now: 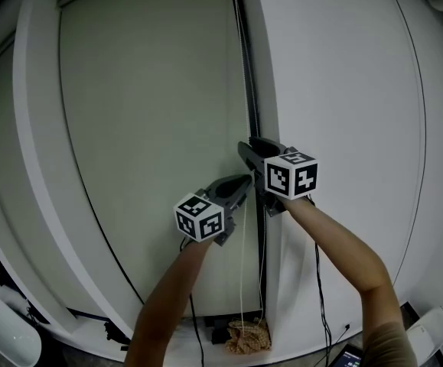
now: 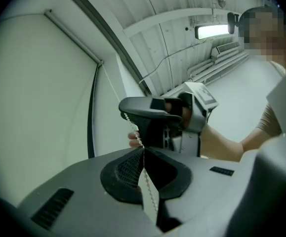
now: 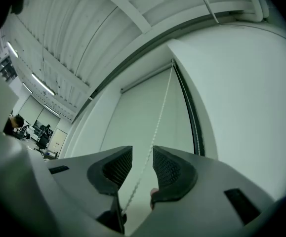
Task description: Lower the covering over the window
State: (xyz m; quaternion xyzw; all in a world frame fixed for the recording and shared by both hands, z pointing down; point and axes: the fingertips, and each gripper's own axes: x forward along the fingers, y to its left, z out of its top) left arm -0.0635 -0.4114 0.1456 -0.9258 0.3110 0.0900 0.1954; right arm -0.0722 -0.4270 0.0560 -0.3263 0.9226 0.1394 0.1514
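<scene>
A pale roller blind (image 1: pixel 152 128) covers the window pane, and its white bead chain (image 1: pixel 242 251) hangs along the right edge. My left gripper (image 1: pixel 244 182) is shut on the chain; in the left gripper view the pads meet on the bead chain (image 2: pixel 147 191) at my left gripper (image 2: pixel 143 149). Just above it, my right gripper (image 1: pixel 252 145) stands open. In the right gripper view the bead chain (image 3: pixel 160 122) runs through the gap of my right gripper (image 3: pixel 143 164) without touching either pad, up along the blind (image 3: pixel 133 117).
A dark window frame strip (image 1: pixel 245 60) borders the white wall (image 1: pixel 343 90) on the right. On the floor below lie a woven bundle (image 1: pixel 248 335) and black cables (image 1: pixel 320 297). White rounded objects sit at the bottom left (image 1: pixel 7 331) and the bottom right (image 1: pixel 435 331).
</scene>
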